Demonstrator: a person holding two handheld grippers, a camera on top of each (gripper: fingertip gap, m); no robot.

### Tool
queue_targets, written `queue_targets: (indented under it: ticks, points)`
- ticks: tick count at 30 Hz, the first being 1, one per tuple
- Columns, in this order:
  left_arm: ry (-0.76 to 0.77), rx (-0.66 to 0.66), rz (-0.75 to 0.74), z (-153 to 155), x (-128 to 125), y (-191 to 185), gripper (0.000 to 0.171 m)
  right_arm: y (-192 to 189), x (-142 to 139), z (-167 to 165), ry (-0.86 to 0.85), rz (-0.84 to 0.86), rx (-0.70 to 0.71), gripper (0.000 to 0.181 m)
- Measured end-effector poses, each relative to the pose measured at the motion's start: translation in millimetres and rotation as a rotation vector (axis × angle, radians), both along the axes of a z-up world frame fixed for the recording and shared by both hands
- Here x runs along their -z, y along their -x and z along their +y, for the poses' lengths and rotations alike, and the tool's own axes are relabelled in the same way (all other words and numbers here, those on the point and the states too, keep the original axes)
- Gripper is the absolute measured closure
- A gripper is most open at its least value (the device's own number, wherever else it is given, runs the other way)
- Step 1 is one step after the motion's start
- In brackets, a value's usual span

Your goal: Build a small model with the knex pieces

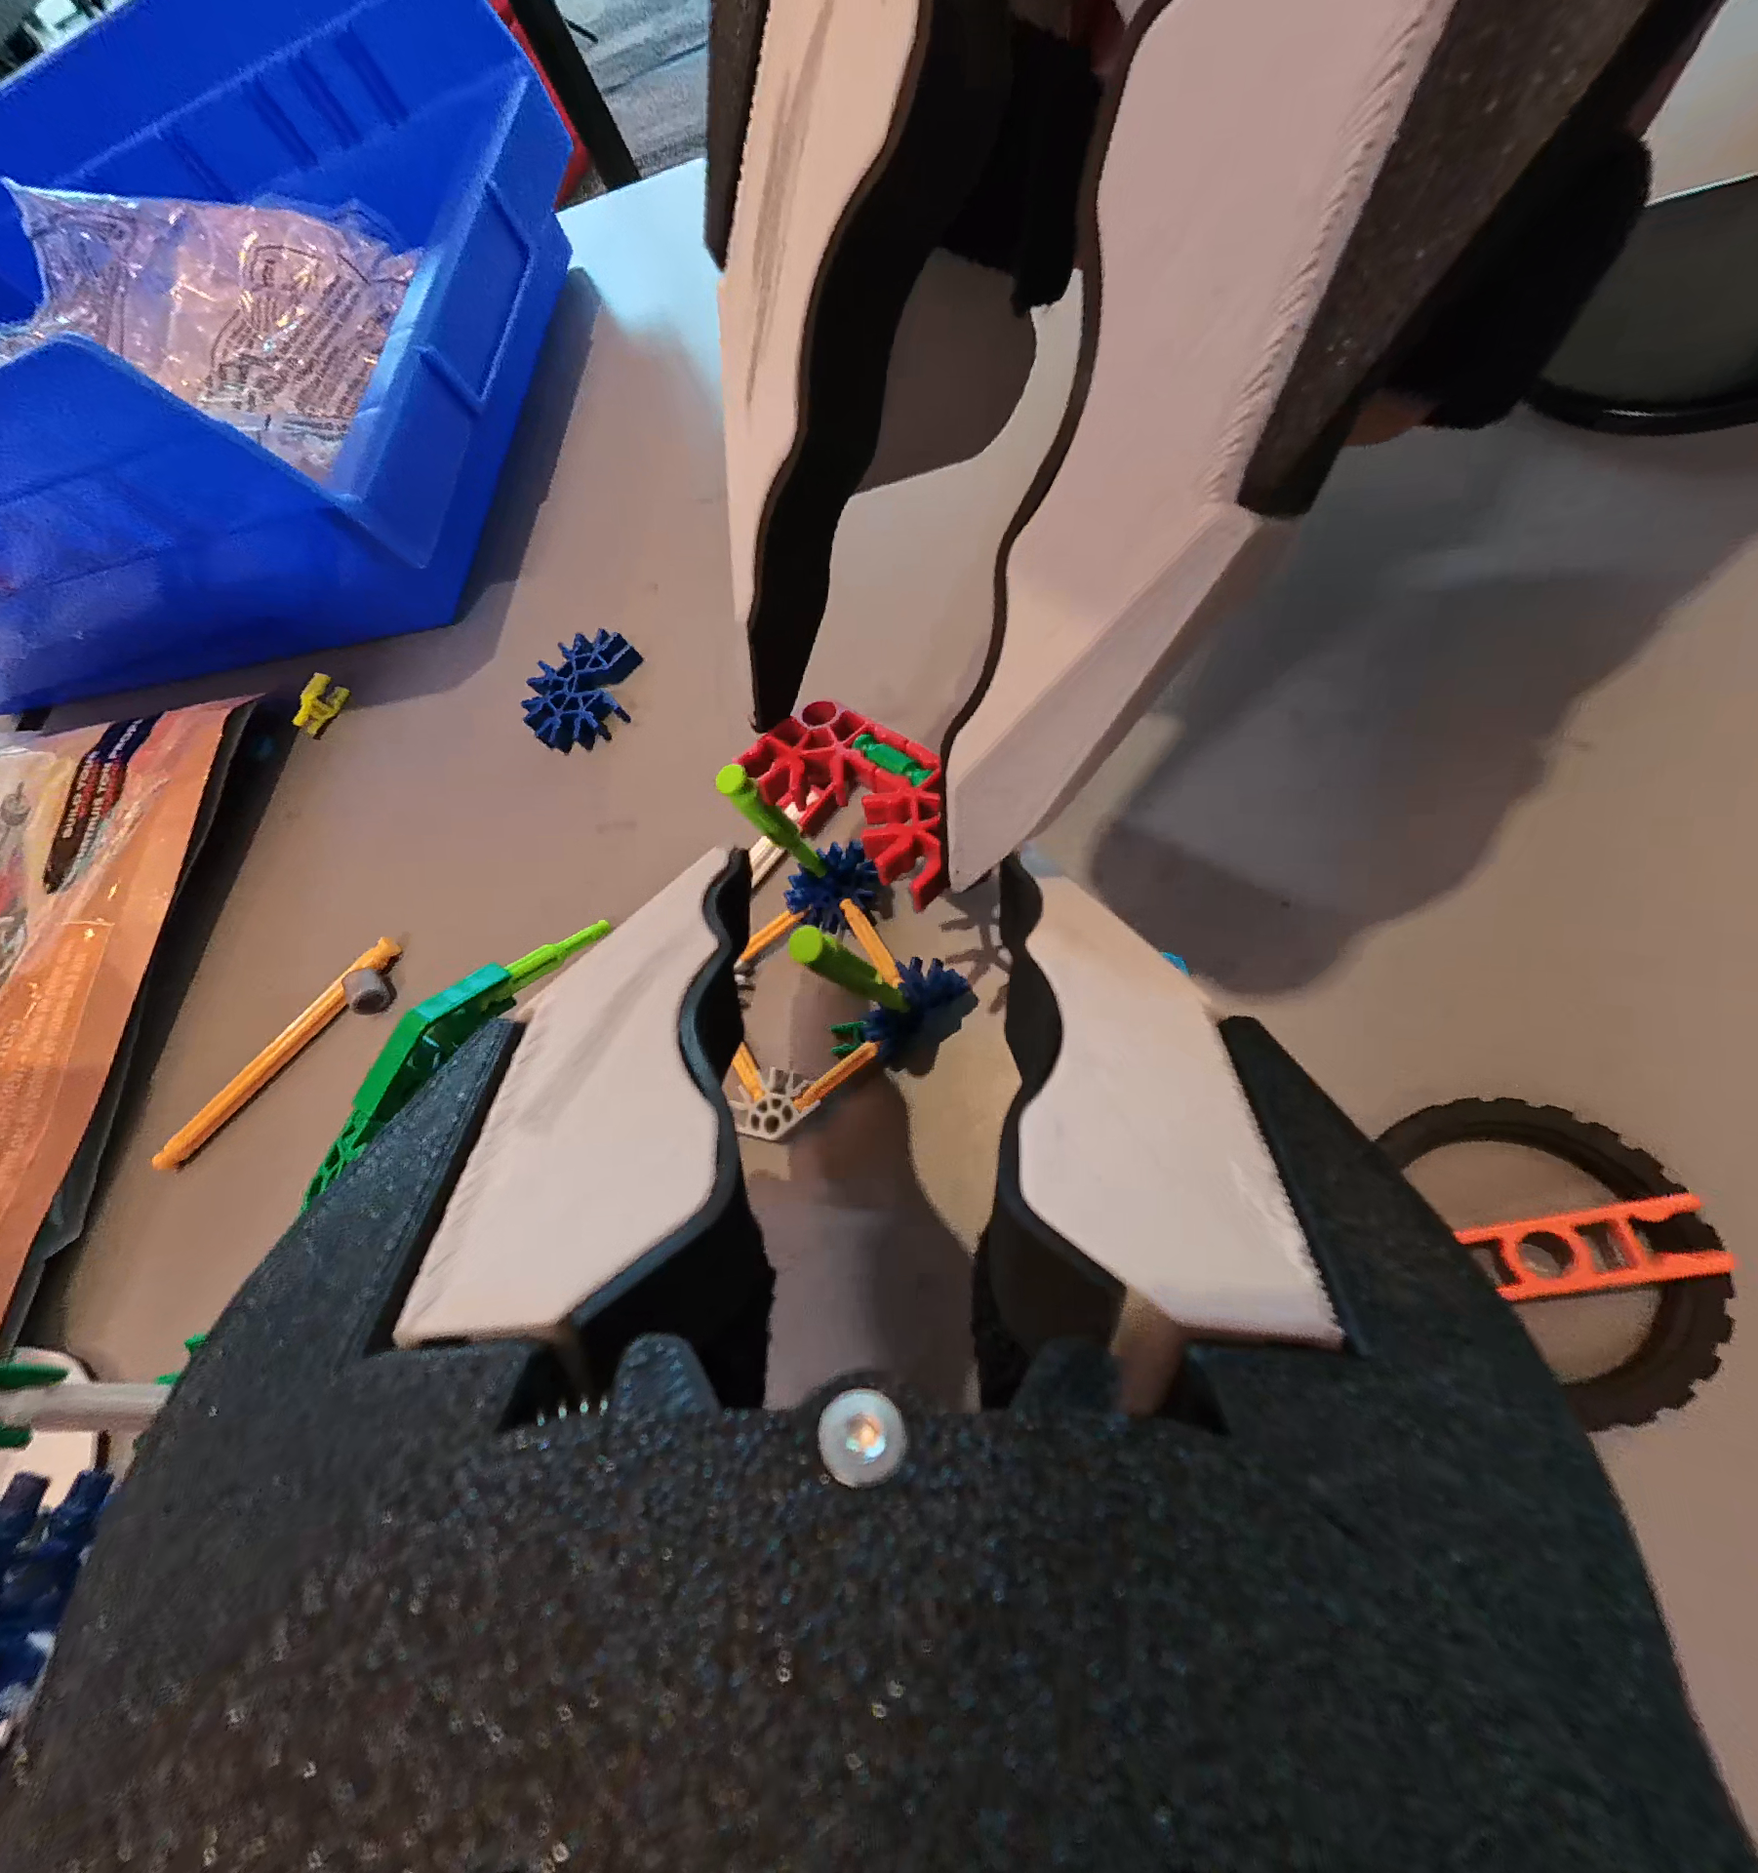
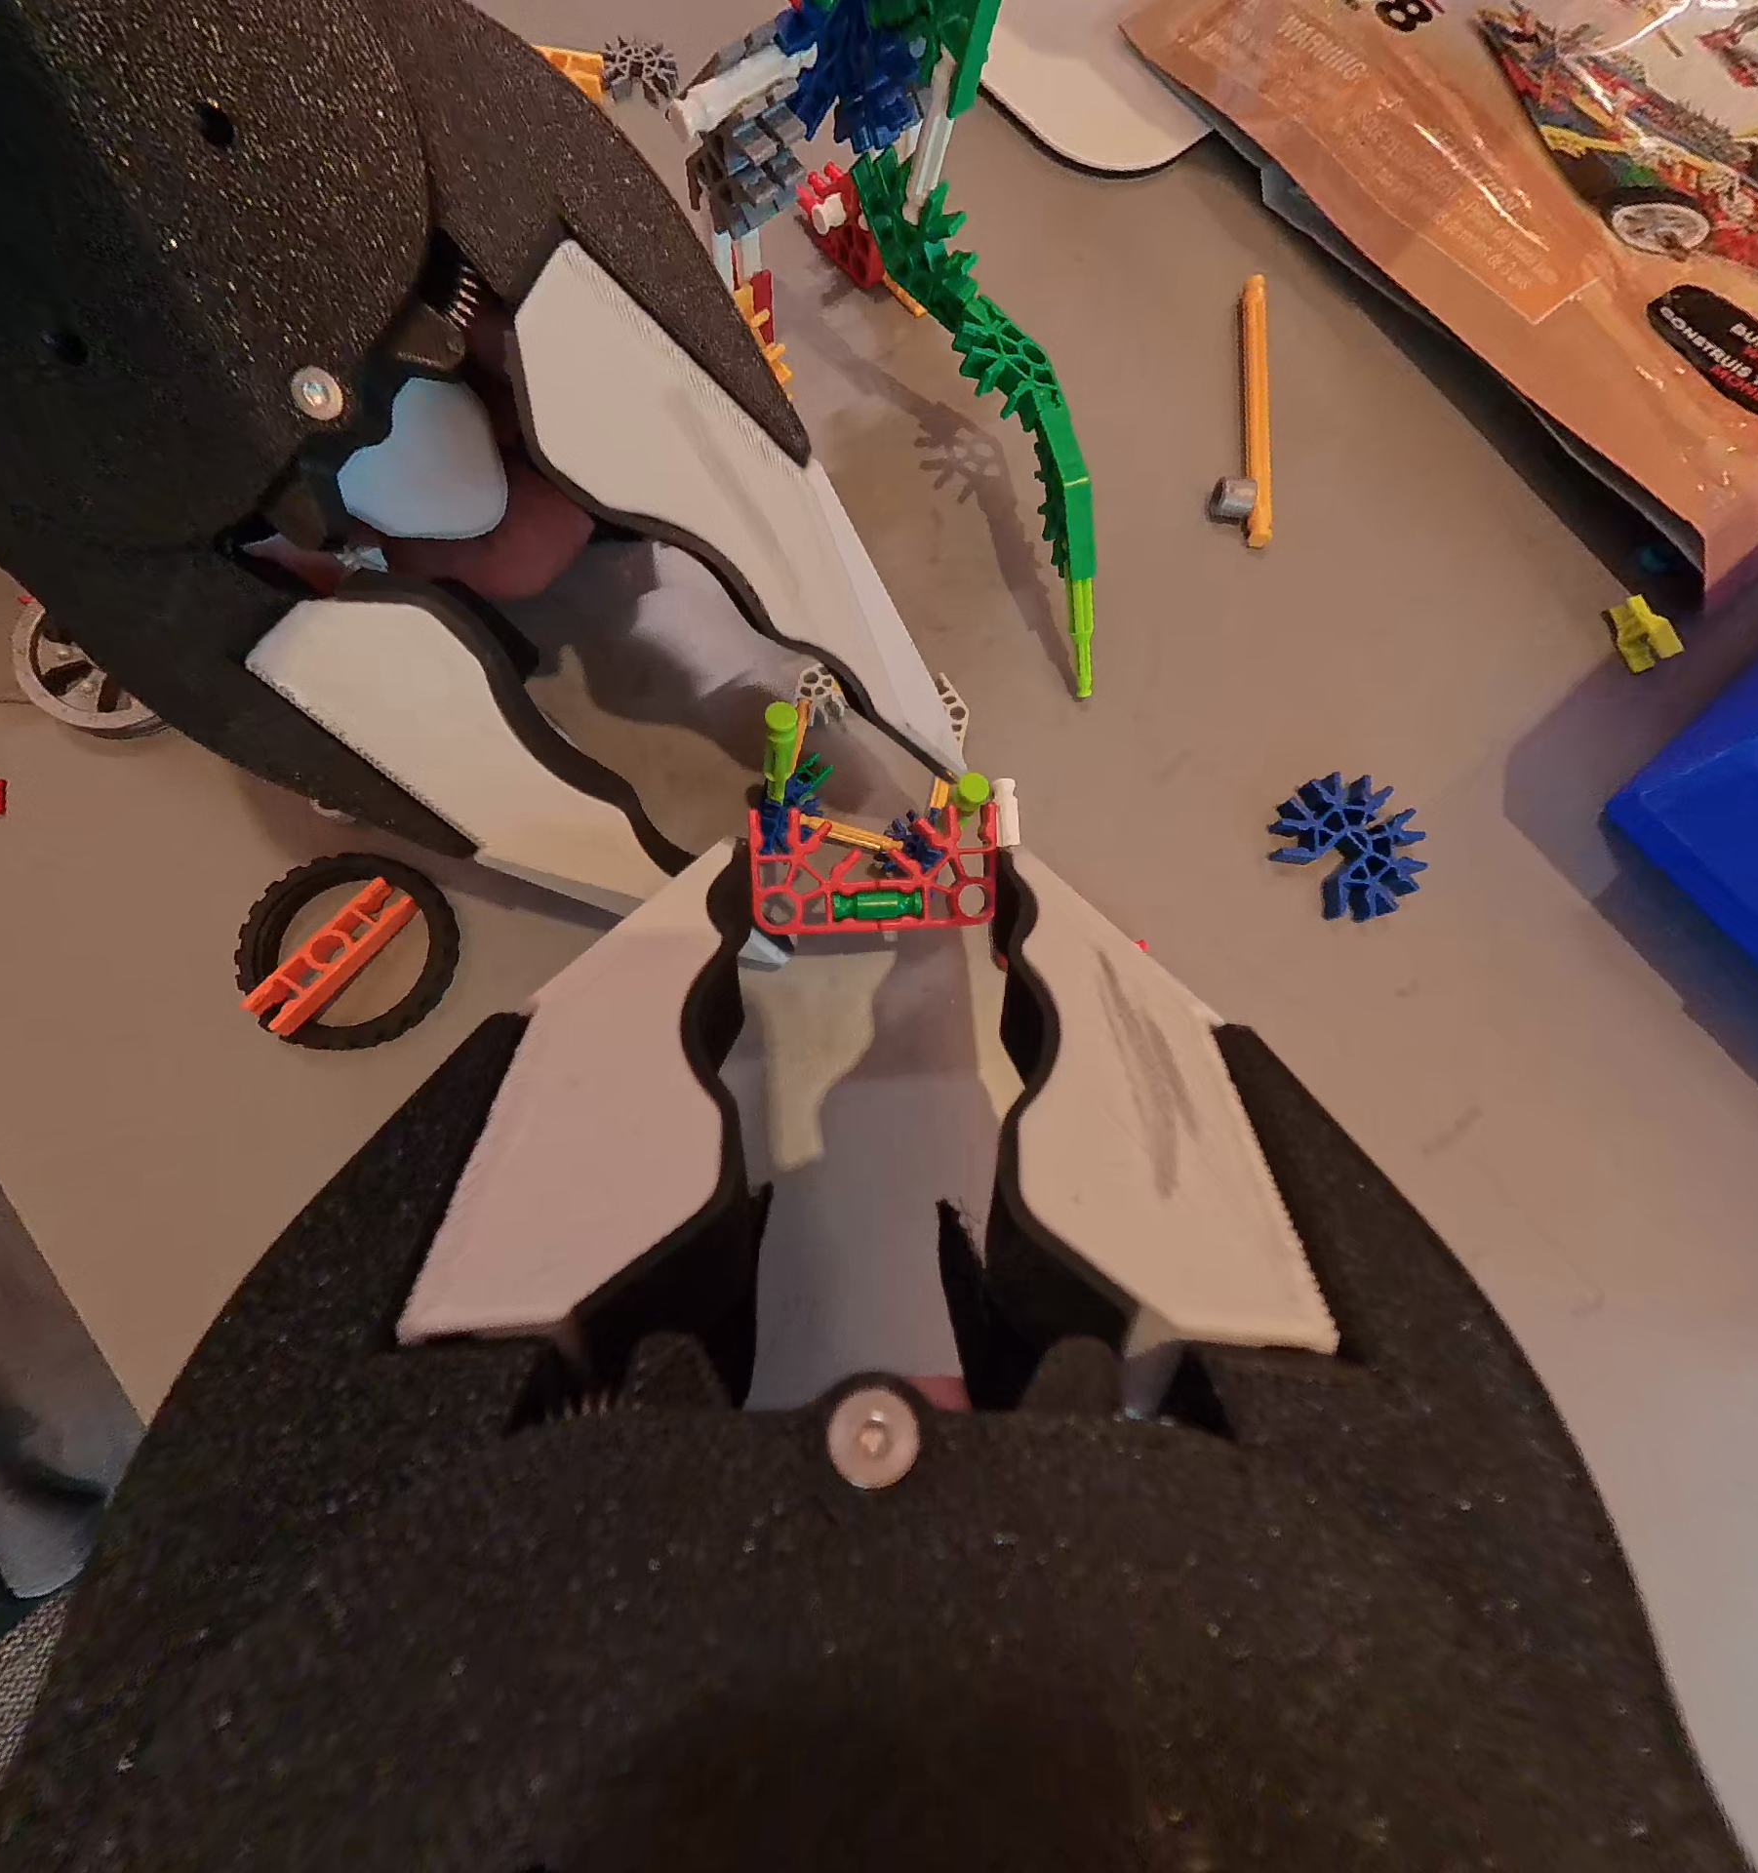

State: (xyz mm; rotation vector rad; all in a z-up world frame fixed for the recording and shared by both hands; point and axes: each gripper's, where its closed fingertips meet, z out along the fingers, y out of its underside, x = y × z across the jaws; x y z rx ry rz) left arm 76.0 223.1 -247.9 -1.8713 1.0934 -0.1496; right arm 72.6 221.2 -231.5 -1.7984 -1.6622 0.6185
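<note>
A small rod-and-connector assembly (image 2: 870,862) is being clamped at its red connector (image 1: 855,785) by the right gripper (image 2: 870,882); the left gripper (image 1: 870,917), fingers (image 1: 652,1014) apart, is being held around its blue connectors (image 1: 834,882), above the tabletop (image 2: 1361,1166).

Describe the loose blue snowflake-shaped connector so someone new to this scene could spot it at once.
Start at the big blue bin on the grey table. Just off its near corner, alone on bare tabletop, lies the blue connector. Unlike the blue connectors in the small assembly between the grippers, it has no rods plugged in.
</note>
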Motion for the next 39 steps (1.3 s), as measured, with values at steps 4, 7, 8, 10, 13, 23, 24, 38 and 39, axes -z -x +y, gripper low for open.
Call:
queue_targets:
  ticks: [4,7,8,10,13,23,24,38,39]
  points:
    - [-0.014,0.006,0.026,2,2,-3,0.123,1,0,0,-0.003,-0.021,-0.007,0.135]
    - [-0.025,0.007,0.03,2,2,-4,0.123,2,1,1,-0.007,-0.037,-0.012,0.135]
    - [-0.031,0.008,0.033,2,2,-4,0.123,2,0,1,-0.009,-0.039,-0.011,0.135]
    - [-0.047,0.005,0.061,3,3,-4,0.123,3,0,2,-0.016,-0.043,-0.01,0.135]
    - [-0.066,0.008,0.094,3,5,-3,0.124,2,1,1,-0.018,-0.049,-0.008,0.135]
    - [-0.169,0.094,0.268,-5,8,-12,0.132,-13,6,-13,-0.009,-0.049,0.05,0.135]
    - [-0.18,0.108,0.282,-6,9,-14,0.133,-15,7,-16,-0.014,-0.042,0.065,0.135]
    - [-0.291,0.16,0.368,-14,1,-25,0.131,-29,5,-23,0.034,0.087,0.176,0.135]
    - [-0.293,0.158,0.359,-16,-1,-25,0.131,-29,5,-24,0.039,0.091,0.174,0.135]
